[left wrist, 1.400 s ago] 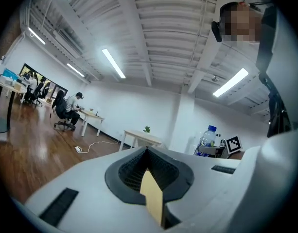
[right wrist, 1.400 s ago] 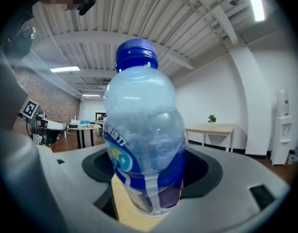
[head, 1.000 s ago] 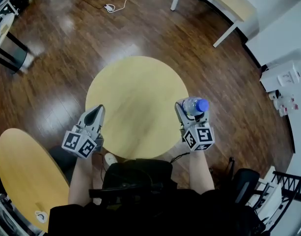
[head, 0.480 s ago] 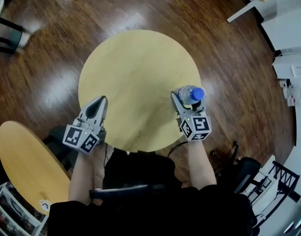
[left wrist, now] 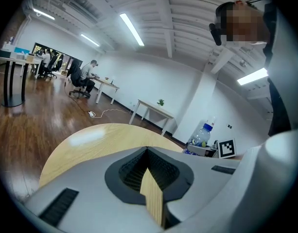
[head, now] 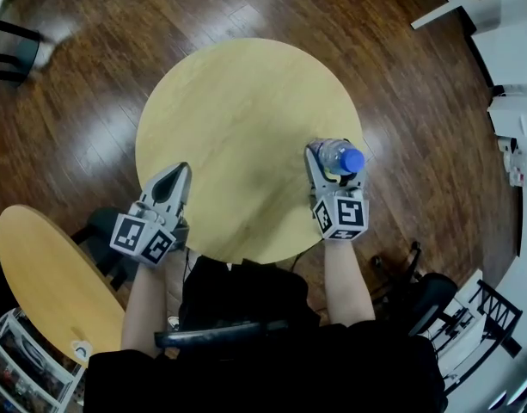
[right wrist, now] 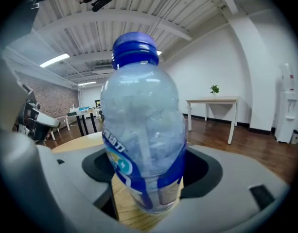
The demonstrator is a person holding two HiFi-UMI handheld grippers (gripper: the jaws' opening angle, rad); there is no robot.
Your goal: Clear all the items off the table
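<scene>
**Entry 1: water bottle (head: 339, 158).** Clear plastic with a blue cap and blue label. It stands upright over the right rim of the round table (head: 246, 119).

**Entry 2: right gripper (head: 334, 163).** The jaws stand wide and are clasped on the bottle's lower body. Pale tabletop shows beneath the bottle's base. Whether the base rests on the wood or hangs just above it cannot be told.

**Entry 3: left gripper (head: 177, 175).** The jaws are pressed together with nothing between them. Its tip lies over the table's near-left rim.

**Entry 4: change noted.**
- A second ago the bottle sat just outside the table's right rim; now it is over the rim.
- Both grippers reach further in over the table's near edge.
- The table fills more of the head view.

**Entry 5: bearing on the task (judgement).**
- The rest of the tabletop is bare, so the bottle looks like the only item left to clear.
- It is in hand but has drawn closer to the top, not away from it.
- Removal therefore does not look complete yet.

**Entry 6: pose.**
- Both forearms run forward from the person at the table's near edge.
- The grippers point away across the table, tipped slightly downward.
- The marker cubes face up toward the head camera.
</scene>
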